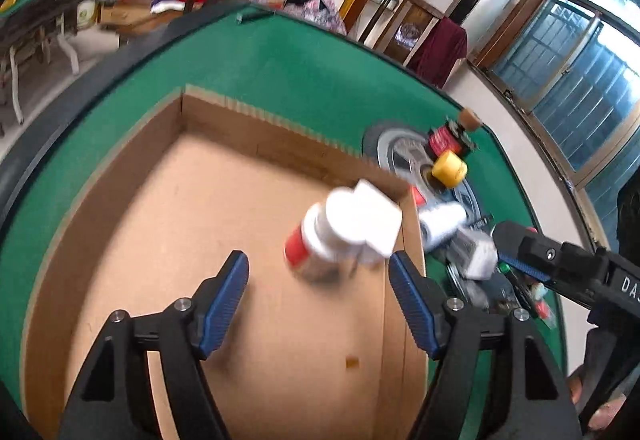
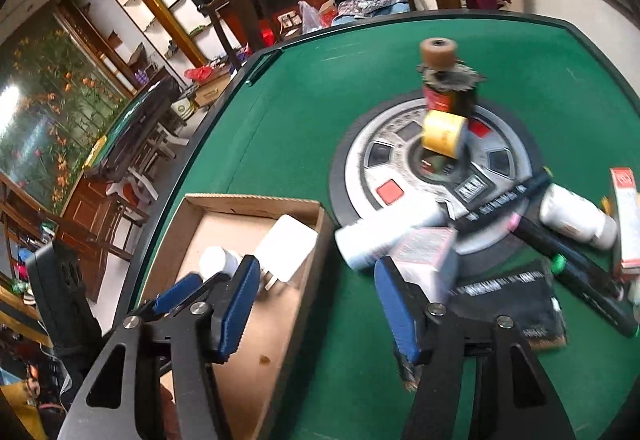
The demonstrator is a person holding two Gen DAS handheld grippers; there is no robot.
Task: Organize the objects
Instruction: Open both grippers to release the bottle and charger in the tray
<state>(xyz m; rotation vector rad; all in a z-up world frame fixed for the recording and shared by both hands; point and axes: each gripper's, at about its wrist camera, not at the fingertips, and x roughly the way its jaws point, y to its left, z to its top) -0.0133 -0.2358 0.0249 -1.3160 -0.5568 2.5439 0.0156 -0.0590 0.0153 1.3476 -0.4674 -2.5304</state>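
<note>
A shallow cardboard box (image 1: 280, 132) lies on the green table. In its far right corner sit a white bottle with a red label (image 1: 316, 244), blurred, and a white charger plug (image 1: 376, 216). My left gripper (image 1: 320, 280) hangs open over the box, and its pads touch neither. In the right wrist view the box (image 2: 248, 201) holds the plug (image 2: 286, 248) and the bottle's cap (image 2: 218, 260). My right gripper (image 2: 318, 296) is open above the box's right wall. A white tube (image 2: 384, 232) and a small grey carton (image 2: 428, 260) lie just past its right finger.
A grey round disc (image 2: 500, 196) is set into the table. Around it are a yellow spool (image 2: 442, 134), a dark red-labelled bottle (image 2: 444, 96) topped by a brown spool (image 2: 438, 54), black markers (image 2: 560, 252), a white bottle (image 2: 576, 216), a red-and-white carton (image 2: 624, 216) and a black booklet (image 2: 512, 296).
</note>
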